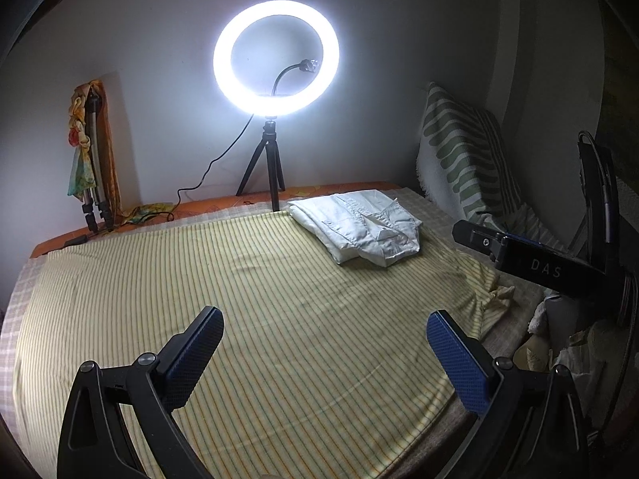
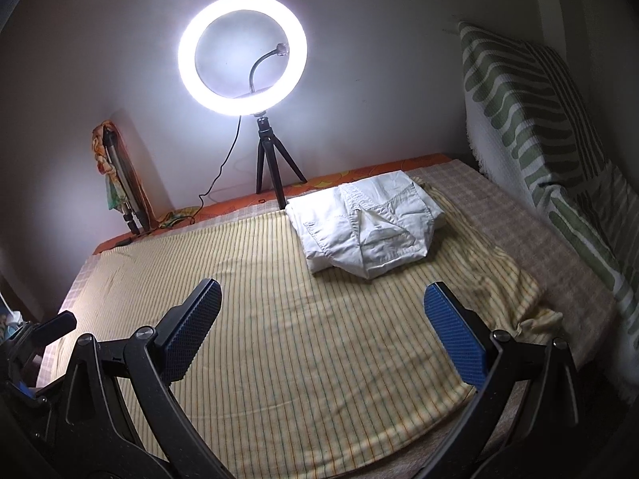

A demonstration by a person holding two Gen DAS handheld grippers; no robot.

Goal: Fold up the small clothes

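Note:
A white shirt (image 1: pixel 357 225) lies folded on the far right part of a yellow striped sheet (image 1: pixel 239 279) spread over the bed. It also shows in the right wrist view (image 2: pixel 369 227), collar toward me. My left gripper (image 1: pixel 325 343) is open and empty, hovering over the near part of the sheet, well short of the shirt. My right gripper (image 2: pixel 323 323) is open and empty too, over the striped sheet (image 2: pixel 279 339), closer to the shirt. The body of the right gripper shows at the right of the left wrist view (image 1: pixel 535 259).
A lit ring light on a small tripod (image 1: pixel 275 60) stands at the bed's far edge, its cable trailing left. A green-and-white patterned pillow (image 1: pixel 459 151) leans against the wall at right. A folded tripod with cloth (image 1: pixel 94 147) leans in the far left corner.

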